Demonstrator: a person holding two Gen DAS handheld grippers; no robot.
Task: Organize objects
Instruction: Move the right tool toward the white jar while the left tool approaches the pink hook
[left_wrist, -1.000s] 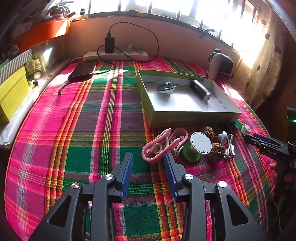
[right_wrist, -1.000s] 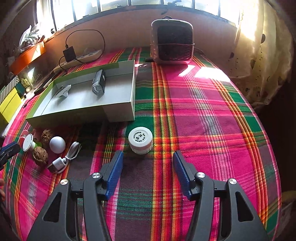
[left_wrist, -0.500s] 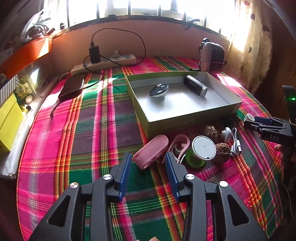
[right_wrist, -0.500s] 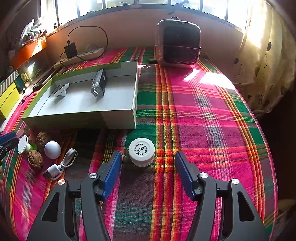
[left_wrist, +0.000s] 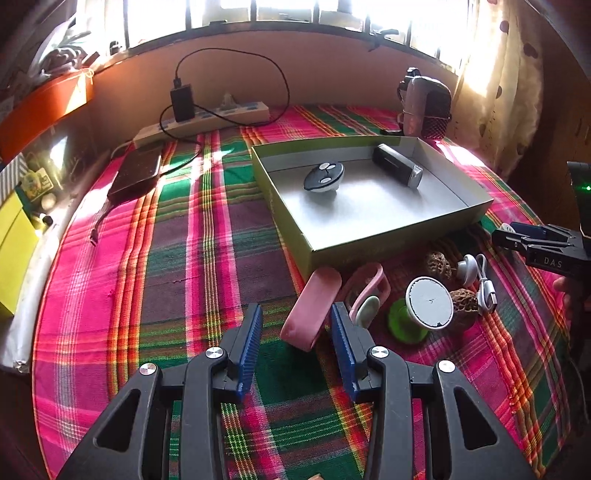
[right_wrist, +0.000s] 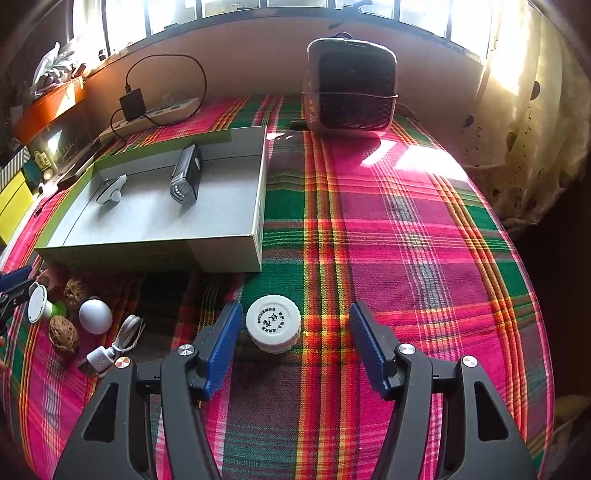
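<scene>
Sunny window nook, with a surface (left_wrist: 207, 236) covered in a woven pink, green and purple plaid cloth. On the left, the left gripper (left_wrist: 295, 336) has its ribbed blue fingers (left_wrist: 251, 339) spread wide, and a smooth, rounded pink case (left_wrist: 312, 308) lies tilted between them, not pinched. Just right of it sits a clutter pile: a pink strap loop (left_wrist: 369, 286), a white disc on a green base (left_wrist: 428, 302), two wrinkly walnuts (left_wrist: 466, 302) and a white USB cable (left_wrist: 485, 286). Behind is the shallow cardboard box (left_wrist: 369, 251), already holding an oval key fob (left_wrist: 324, 177) and a dark rectangular gadget (left_wrist: 397, 170). Further right, the right gripper (right_wrist: 295, 339) is also wide, with a small white screw-cap jar (right_wrist: 273, 325) between its fingers, nearer the left one.

Looks like the pickup step. Next I'd guess both need to squeeze, lift and drop into the box.
</scene>
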